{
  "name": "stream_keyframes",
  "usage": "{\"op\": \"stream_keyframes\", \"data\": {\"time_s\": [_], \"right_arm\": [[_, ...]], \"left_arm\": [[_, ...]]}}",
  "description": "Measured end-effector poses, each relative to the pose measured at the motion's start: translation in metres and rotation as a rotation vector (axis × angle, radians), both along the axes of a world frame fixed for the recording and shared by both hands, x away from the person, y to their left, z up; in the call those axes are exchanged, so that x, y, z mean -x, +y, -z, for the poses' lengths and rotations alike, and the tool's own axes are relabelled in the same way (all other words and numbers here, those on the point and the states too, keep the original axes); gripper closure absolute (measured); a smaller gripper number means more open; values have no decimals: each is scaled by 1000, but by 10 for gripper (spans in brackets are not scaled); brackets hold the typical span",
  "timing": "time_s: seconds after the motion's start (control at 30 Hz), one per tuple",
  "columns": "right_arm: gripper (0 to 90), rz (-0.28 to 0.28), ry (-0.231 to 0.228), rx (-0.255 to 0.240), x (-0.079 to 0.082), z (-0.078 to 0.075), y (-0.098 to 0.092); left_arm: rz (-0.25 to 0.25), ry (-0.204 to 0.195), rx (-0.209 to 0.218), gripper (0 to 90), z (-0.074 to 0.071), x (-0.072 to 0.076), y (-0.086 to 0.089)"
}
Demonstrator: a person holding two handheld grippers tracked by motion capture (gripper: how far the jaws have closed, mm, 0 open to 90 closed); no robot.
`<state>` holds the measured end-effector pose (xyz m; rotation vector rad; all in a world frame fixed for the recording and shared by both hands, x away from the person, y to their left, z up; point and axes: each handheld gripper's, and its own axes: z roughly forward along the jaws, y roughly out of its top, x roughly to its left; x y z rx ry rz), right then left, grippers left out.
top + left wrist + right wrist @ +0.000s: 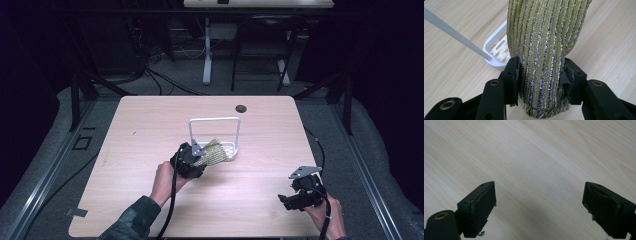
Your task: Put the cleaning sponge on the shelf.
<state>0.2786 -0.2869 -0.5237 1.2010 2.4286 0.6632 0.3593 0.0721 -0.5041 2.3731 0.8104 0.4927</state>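
I have the gold scouring sponge (544,50) clamped in my left tongs (540,75); both pads press on its sides near its lower end, and the mesh bulges a little between them. In the high view my left tongs (192,160) hold the sponge (212,152) right at the white rack (214,120), which stands near the middle of the counter (150,130). The sponge leans over the slotted base (495,48) of this rack, but I cannot tell if it already touches it. So I judge that the picking up is done and the placing is not finished: I must bring the sponge fully onto the base, under the white frame, and then release it. My right tongs (295,200) wait well apart, near the counter's front right corner, with the jaws wide apart and nothing between them.
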Motion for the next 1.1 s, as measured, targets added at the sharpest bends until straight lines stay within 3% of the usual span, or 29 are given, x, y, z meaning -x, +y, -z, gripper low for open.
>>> {"op": "stream_keyframes", "data": {"time_s": [0.5,0.77,1.1], "right_arm": [[113,-6,-1,0,0,1,0],[113,-2,6,1,0,2,0],[112,-10,5,-3,0,1,1]], "left_arm": [[-59,1,-16,539,6,-19,-14],[-75,-23,-73,542,13,-29,-28],[-91,-41,-105,531,14,-40,-38]]}}
